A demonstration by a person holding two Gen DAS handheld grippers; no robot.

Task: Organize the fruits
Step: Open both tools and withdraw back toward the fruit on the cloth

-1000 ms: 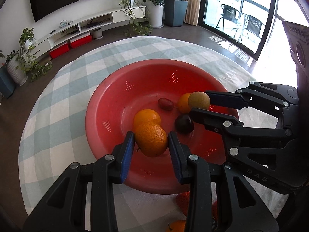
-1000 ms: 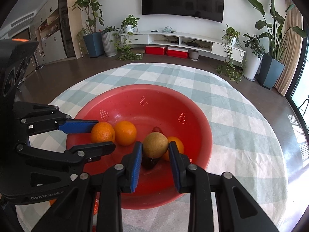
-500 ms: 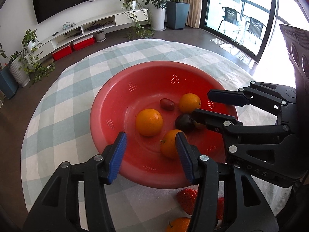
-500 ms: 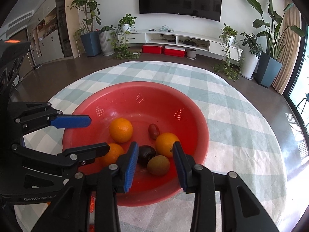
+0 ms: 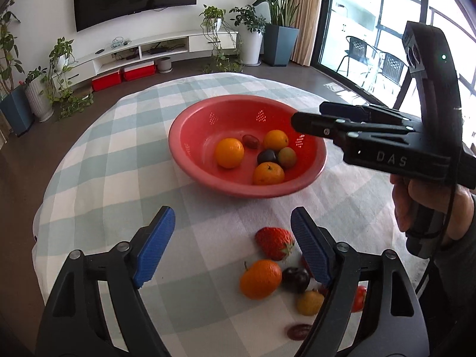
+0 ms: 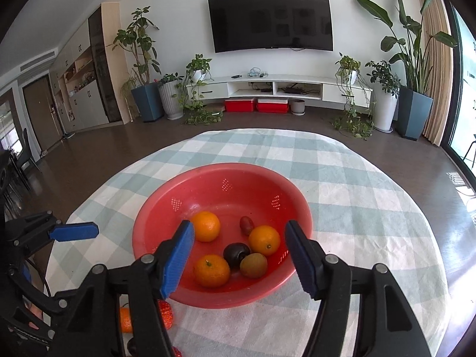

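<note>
Both grippers, left (image 5: 230, 245) and right (image 6: 239, 257), have fingers released and empty. Loose fruit lies on the checked-cloth desk (image 5: 125, 160) before the round red plastic colander (image 5: 190, 160). Best: lower the left around the red strawberry (image 5: 273, 242), squeezing gently.

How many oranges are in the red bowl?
3. One orange sits at the left of the red bowl, one at the right, one near the front rim. A fourth orange lies outside on the tablecloth.
</note>
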